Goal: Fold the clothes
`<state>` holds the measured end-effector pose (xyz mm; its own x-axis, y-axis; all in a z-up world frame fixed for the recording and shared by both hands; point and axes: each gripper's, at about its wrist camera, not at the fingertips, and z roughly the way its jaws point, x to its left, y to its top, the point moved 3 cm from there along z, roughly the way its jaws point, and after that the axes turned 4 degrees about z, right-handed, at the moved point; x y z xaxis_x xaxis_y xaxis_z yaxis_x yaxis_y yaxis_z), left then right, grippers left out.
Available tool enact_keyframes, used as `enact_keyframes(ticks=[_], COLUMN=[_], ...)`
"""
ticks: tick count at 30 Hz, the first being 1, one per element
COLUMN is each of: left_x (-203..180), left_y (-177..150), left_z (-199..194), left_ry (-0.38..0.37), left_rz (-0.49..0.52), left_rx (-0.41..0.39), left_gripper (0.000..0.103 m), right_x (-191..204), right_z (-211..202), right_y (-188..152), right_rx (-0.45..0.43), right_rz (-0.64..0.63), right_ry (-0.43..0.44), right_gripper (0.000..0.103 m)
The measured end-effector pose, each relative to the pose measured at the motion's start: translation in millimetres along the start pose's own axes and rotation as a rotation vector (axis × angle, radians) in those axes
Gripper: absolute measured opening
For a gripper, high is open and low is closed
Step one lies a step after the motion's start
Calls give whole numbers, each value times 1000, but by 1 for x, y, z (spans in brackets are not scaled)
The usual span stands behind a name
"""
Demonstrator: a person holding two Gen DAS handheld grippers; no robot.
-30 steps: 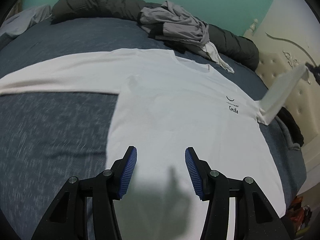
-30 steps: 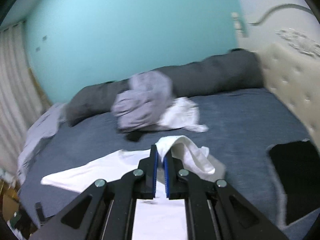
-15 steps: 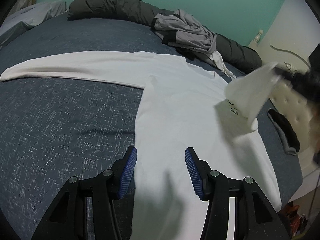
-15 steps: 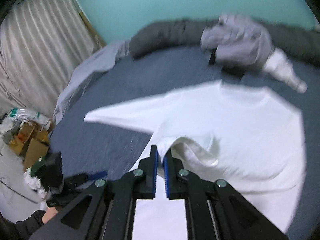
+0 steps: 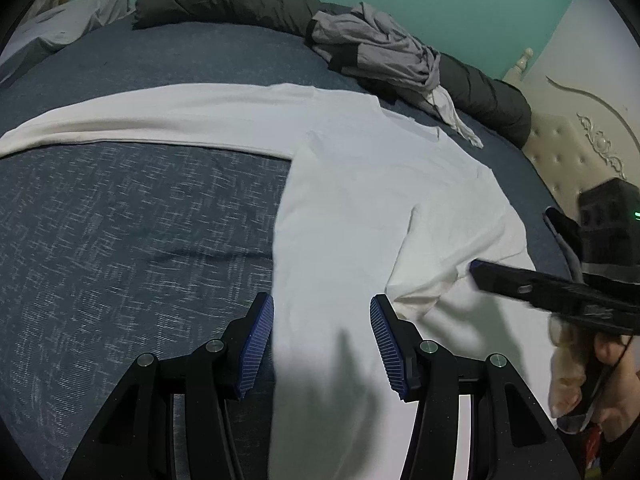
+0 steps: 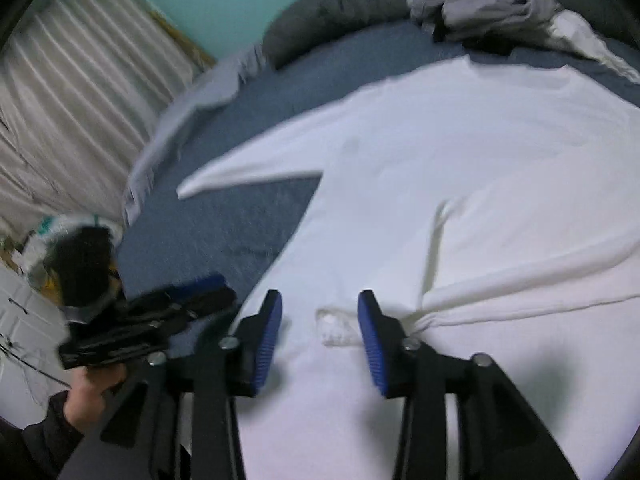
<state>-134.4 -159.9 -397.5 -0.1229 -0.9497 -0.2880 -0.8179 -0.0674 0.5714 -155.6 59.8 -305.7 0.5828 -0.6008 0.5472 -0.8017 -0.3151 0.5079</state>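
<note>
Shirt (image 5: pixel 360 184), white, lies flat on the bed (image 5: pixel 140 220), one sleeve (image 6: pixel 520 280) folded across its body. Right tool (image 6: pixel 320 322) is opening, sleeve cuff loose between its pads. Left tool (image 5: pixel 322 334) hovers released over the near hem.

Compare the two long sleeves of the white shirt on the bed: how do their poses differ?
The left sleeve lies stretched straight out from the white shirt, flat on the blue bedcover. The right sleeve is folded inward, lying across the shirt's body, its cuff between the opening right gripper pads. Both are white and lie flat.
</note>
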Motion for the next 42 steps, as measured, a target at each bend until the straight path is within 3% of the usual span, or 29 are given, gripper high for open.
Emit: enact_keyframes(ticks=[4, 10, 16, 19, 25, 32, 34, 36, 39, 42], left_x=[-10, -39, -70, -86, -103, -107, -105, -102, -94, -86], left_y=[4, 8, 11, 13, 14, 17, 19, 21, 27, 33], left_z=[11, 34, 54, 62, 83, 92, 92, 91, 86, 78], left_ry=[-9, -32, -40, -47, -41, -48, -53, -55, -58, -61], left_rz=[30, 104, 183, 222, 267, 285, 279, 274, 251, 228], left_rx=[18, 56, 88, 94, 127, 130, 123, 117, 92, 62], left_gripper=[54, 54, 54, 55, 55, 54, 44, 19, 6, 4], right_x=[-37, -106, -139, -146, -150, -161, -163, -162, -161, -161], right_z=[-38, -62, -69, -75, -81, -80, -80, -79, -76, -74], right_y=[4, -11, -24, -25, -21, -15, -14, -14, -14, -13], right_rx=[-164, -282, -334, -327, -342, -356, -357, -358, -352, -347], right_rz=[97, 266, 357, 356, 354, 376, 381, 378, 374, 375], right_ry=[-29, -117, -138, -225, -165, -165, -165, -161, -156, -152], right_gripper=[45, 46, 47, 50, 53, 54, 54, 54, 54, 54])
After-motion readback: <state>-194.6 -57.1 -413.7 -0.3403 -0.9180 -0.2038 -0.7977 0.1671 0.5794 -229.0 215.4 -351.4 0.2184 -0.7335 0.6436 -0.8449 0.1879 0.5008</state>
